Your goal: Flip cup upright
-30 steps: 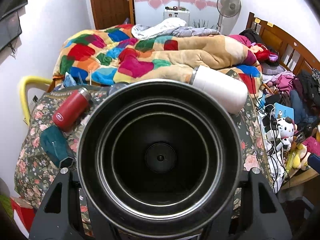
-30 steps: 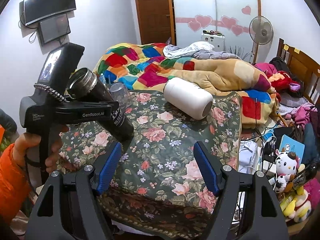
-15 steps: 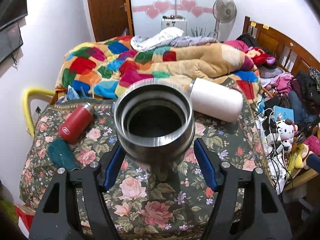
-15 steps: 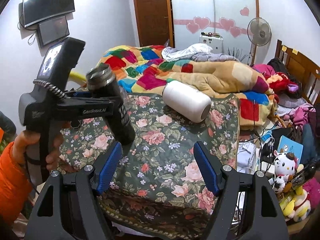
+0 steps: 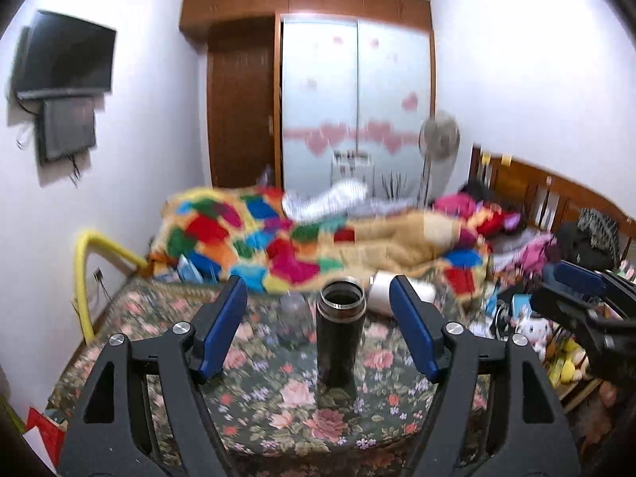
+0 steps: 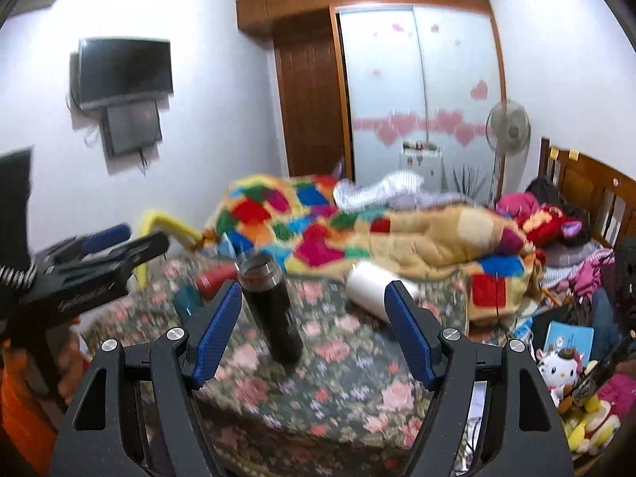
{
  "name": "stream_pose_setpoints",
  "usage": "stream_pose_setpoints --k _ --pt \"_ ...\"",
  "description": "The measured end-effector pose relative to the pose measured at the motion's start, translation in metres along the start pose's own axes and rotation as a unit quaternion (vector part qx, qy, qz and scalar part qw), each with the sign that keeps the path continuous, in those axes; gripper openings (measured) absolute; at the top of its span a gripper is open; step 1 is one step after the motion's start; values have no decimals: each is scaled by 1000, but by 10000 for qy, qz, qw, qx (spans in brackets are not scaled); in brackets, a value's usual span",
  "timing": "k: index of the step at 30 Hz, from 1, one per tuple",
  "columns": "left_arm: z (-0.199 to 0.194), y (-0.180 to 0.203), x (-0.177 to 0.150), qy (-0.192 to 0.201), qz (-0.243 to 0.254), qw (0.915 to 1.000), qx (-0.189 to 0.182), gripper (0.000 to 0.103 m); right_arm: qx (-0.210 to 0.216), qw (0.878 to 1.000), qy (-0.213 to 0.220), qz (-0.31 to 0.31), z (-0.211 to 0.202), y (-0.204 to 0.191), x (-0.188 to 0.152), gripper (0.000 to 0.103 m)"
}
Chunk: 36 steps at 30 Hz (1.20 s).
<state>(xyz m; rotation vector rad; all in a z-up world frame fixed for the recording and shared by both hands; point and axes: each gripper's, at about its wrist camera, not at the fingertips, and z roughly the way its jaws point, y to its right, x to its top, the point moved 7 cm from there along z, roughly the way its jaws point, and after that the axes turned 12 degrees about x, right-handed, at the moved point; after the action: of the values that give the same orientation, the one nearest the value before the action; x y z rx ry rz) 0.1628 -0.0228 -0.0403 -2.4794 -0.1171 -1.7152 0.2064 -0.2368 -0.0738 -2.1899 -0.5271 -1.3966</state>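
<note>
Black cup (image 5: 340,338) stands upright on the floral surface (image 5: 278,405), open steel-rimmed mouth up, roughly mid-surface, nothing touching it. Left claw (image 5: 318,328) is spread wide w/ blue pads either side of the cup but well clear of it; holds nothing. Right claw (image 6: 312,330) also spread apart, empty; in the right wrist view the cup (image 6: 274,310) sits just beside its left pad, w/ no contact seen.

Toward the far edge of the surface a white cylinder (image 6: 371,288) lies on its side, right of the cup. Near the far left corner lies a red bottle (image 6: 212,278) w/ a teal item (image 6: 187,306) beside it. A clear glass (image 5: 292,310), prob. upside down (view's blurred), sits just behind-left of the cup. Beyond the far edge, a patchwork blanket (image 5: 278,238) is heaped on the bed. The left claw's body (image 6: 79,278) shows at the left edge of the right wrist view; right claw's body (image 5: 584,302) at the right edge of the left wrist view.
</note>
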Motion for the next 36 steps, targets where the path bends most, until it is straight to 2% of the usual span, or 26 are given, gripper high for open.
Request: stream_pose_setpoints --k 4,7,10,12,14,18,21,36 --pt "-53 -14 12 654 -188 9977 60 83 105 9988 473 -47 -26 -18 17 71" --pt "-79 -20 15 976 -289 9948 97 87 110 9971 745 -148 -41 -32 24 72" --pt "-101 -23 14 1234 -350 9916 143 94 74 9947 984 -270 -55 -46 27 76" --pt "-109 -23 14 1342 -362 9900 253 98 -20 9930 1125 -361 -64 -52 27 83" --pt "-114 -24 12 1365 -394 9893 317 103 -85 9916 1229 -403 -69 -56 26 89" --pt "-115 -27 6 1282 -496 9900 321 103 -291 9887 1372 -522 -73 -61 24 103" --pt "-116 -29 2 1230 -532 9904 337 103 -504 9866 1422 -622 -73 -61 23 103" --pt "-122 -24 -6 1154 -524 9912 378 103 -365 9893 1311 -530 -79 -61 11 103"
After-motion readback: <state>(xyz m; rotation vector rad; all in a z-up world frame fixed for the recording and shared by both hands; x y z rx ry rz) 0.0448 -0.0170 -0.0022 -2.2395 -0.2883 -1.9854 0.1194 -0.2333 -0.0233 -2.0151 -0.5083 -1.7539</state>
